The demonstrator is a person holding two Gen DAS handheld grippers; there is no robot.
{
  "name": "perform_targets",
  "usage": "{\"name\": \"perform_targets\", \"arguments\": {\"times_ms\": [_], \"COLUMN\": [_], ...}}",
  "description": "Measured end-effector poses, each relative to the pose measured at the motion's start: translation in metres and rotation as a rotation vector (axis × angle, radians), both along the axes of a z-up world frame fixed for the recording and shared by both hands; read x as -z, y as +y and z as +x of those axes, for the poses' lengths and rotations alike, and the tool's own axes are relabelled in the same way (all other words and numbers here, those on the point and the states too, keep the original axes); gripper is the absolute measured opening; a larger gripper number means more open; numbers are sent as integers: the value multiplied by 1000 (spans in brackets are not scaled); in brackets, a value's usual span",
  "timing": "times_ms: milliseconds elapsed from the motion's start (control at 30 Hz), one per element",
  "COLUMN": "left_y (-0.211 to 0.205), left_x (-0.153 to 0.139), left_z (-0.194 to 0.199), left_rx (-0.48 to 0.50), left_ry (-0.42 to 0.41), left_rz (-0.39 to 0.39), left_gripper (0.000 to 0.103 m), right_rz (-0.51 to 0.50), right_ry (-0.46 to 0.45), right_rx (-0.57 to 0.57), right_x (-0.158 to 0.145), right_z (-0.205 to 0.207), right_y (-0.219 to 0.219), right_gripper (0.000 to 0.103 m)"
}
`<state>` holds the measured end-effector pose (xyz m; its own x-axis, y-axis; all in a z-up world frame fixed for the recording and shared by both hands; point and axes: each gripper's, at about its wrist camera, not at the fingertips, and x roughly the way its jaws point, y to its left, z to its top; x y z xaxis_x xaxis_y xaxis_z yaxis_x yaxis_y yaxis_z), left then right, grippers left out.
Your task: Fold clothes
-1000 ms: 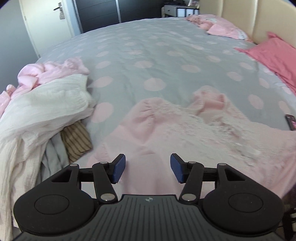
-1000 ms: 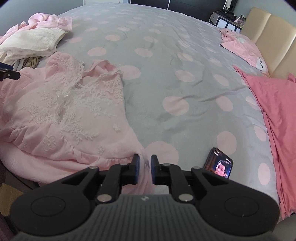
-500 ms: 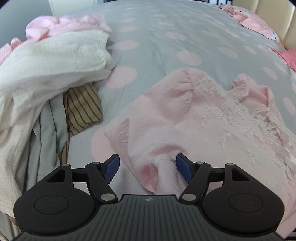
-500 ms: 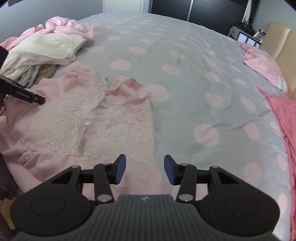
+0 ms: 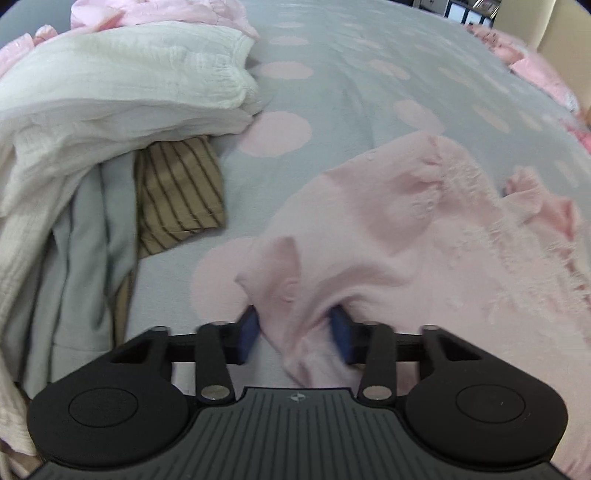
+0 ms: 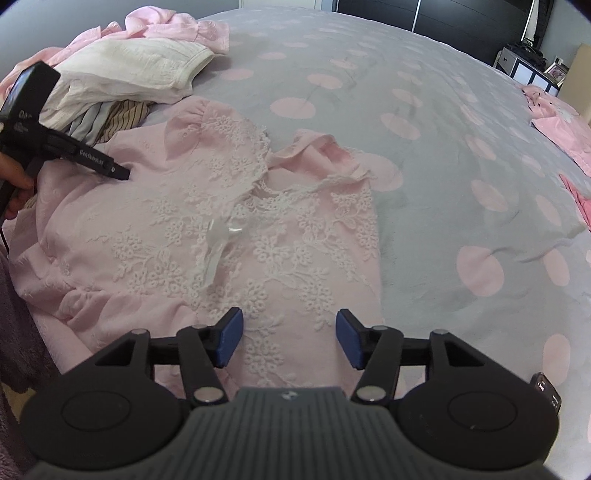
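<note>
A pink dress with white lace (image 6: pixel 229 221) lies spread on the grey bedspread with pink dots (image 6: pixel 424 155). In the left wrist view a bunched fold of its left edge (image 5: pixel 306 306) sits between the blue pads of my left gripper (image 5: pixel 295 334), whose jaws are still apart around the cloth. In the right wrist view my left gripper (image 6: pixel 118 171) touches the dress near its left sleeve. My right gripper (image 6: pixel 288 338) is open and empty, hovering over the lower lace part of the dress.
A heap of clothes lies at the left: a cream garment (image 5: pixel 122 92), a brown striped one (image 5: pixel 177 195), a grey one (image 5: pixel 85 240) and a pink one (image 6: pixel 166 26). Pink pillows (image 6: pixel 561 125) lie far right. A phone (image 6: pixel 546 393) sits by my right gripper.
My left gripper moved down and forward onto the dress's left edge and its jaws narrowed around a fold. My right gripper opened and moved left over the dress.
</note>
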<state>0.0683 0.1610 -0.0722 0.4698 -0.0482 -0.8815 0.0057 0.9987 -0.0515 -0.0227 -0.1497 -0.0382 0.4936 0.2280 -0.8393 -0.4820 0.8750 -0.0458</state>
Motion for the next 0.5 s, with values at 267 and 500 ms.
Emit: {"name": "perform_targets", "arguments": {"times_ms": [267, 500], "left_y": [-30, -93], "left_x": [-43, -96], "left_z": [-29, -79], "left_rx": [132, 424], "left_ry": [-126, -232], "left_rz": [-91, -215], "left_gripper": [3, 3], "right_rz": [17, 36], "right_ry": [-16, -4], "right_rx": [31, 81], "right_x": [-3, -7], "right_z": [2, 6], "right_y": [-3, -12], "right_gripper": [67, 68]}}
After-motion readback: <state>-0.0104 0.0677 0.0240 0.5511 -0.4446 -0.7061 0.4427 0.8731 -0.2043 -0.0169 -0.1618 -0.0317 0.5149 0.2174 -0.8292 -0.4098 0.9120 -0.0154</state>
